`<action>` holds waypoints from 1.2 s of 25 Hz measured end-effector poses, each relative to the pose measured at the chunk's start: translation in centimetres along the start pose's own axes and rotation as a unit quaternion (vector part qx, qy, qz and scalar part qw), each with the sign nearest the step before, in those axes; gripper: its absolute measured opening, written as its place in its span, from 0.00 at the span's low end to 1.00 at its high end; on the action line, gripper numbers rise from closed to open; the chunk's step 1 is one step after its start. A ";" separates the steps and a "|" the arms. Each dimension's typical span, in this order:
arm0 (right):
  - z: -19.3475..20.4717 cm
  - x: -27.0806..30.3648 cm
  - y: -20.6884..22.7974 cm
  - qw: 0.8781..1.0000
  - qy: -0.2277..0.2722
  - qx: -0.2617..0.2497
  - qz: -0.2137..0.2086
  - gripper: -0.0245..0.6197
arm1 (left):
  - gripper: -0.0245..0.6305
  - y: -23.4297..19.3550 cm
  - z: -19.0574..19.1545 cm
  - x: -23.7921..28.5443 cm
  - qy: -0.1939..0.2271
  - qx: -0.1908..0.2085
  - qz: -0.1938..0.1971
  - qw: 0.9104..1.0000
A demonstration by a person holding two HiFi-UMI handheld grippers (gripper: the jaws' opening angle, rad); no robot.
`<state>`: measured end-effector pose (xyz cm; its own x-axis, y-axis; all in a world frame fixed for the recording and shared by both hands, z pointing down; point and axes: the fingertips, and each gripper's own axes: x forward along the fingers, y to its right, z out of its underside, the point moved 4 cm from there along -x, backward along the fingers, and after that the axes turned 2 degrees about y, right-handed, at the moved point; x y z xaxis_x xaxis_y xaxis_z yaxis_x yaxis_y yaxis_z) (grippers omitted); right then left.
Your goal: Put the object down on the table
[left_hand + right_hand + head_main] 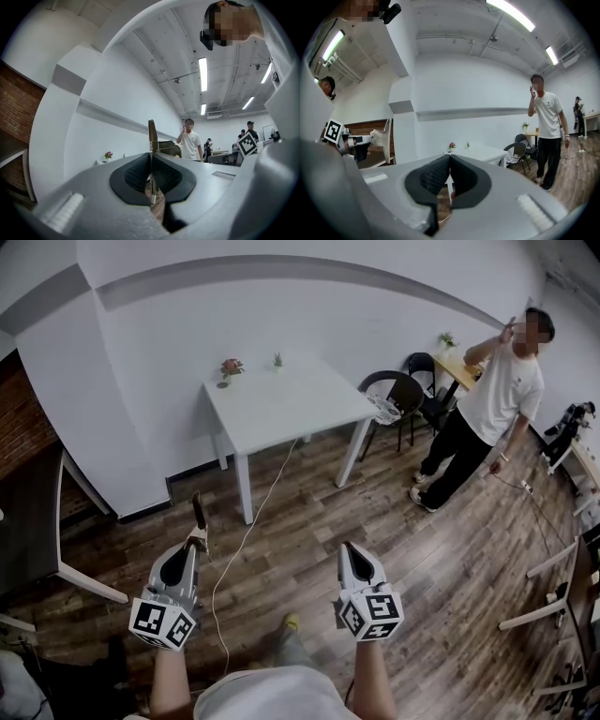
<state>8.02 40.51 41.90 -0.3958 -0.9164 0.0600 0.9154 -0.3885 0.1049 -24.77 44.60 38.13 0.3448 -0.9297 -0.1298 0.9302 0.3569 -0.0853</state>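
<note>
Above the brown wooden plank floor (309,512), the left gripper (197,538) is clamped tight on a thin, flat, dark brown strip-shaped object (199,512). The strip sticks out past the closed pads (140,171) and is carried in the air, well apart from the white rectangular table (291,404). The right gripper (349,549) has its jaws pressed together with nothing between them.

The table stands against a white wall, with a red brick wall (23,427) off to the left. A thin white cable (248,531) trails over the floor from under the table's near edge. A black chair (398,395) stands just beside the right edge, and a person in a white T-shirt and black trousers (487,409) stands further right.

At the table's far left corner a small vase (225,381) holds pink flowers (231,365). A tiny green potted plant (277,360) sits along the far edge.
</note>
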 end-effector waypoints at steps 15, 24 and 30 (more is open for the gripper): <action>-1.0 10.8 8.1 1.000 -0.003 0.011 -0.005 0.04 | 0.05 -1.8 1.9 12.9 -0.011 0.007 -0.005 1.000; -1.9 15.8 14.6 1.000 -0.001 0.020 -0.016 0.04 | 0.05 -0.1 2.7 20.6 -0.017 0.018 -0.015 1.000; -2.5 17.9 17.2 0.999 0.002 0.024 -0.027 0.04 | 0.05 0.8 3.1 23.7 -0.016 0.023 -0.019 0.999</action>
<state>16.85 17.16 42.31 -0.4443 -0.8946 0.0486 0.8880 -0.4326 0.1557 -15.47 22.62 38.00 0.3124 -0.9451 -0.0955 0.9473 0.3175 -0.0437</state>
